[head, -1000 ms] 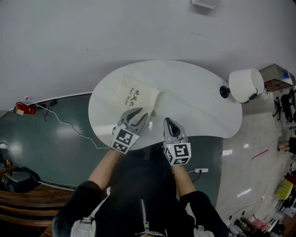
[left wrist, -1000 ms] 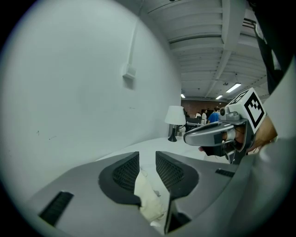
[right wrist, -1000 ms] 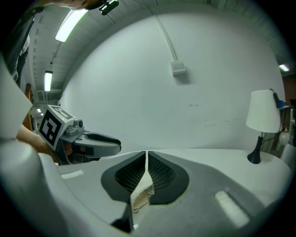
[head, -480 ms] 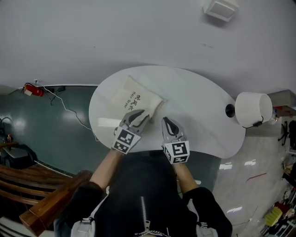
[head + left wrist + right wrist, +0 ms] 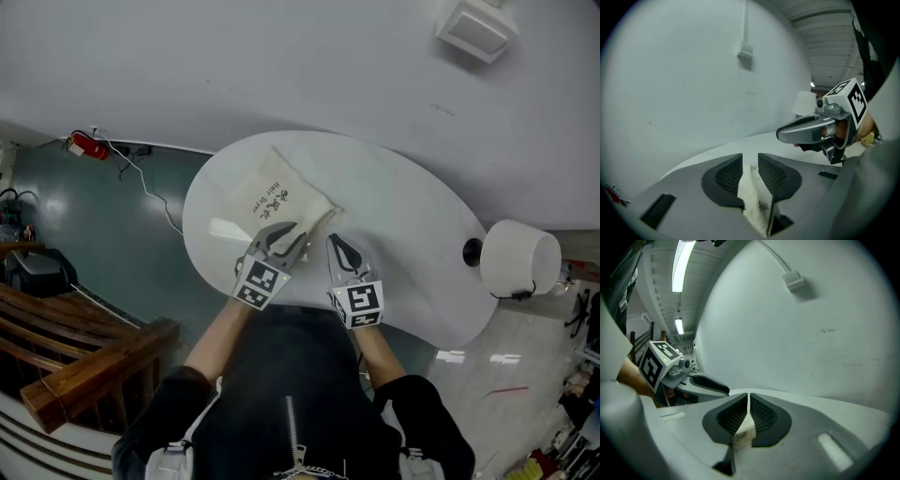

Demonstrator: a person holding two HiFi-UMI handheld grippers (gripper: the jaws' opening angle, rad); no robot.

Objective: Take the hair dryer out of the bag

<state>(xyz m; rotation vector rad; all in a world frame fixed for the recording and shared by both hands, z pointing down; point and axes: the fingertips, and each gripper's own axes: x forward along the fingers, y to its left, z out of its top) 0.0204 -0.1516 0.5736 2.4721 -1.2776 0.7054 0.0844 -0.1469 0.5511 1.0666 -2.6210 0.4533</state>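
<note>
Spreading the bag's opening is judged to be the step in hand. The bag [image 5: 272, 195] lies flat on the left half of the table [image 5: 412, 211], with its nearest corner toward the near edge. The hair dryer is not seen and is taken to be inside. A thick fold of the bag's cloth is pinched by the left gripper [image 5: 289, 232]. A thin edge of it is nipped in the tightly pressed jaws of the right gripper [image 5: 336, 242]. The two edges should be drawn apart evenly and kept low, so that neither hold slips and the bag is not dragged off the near edge.
</note>
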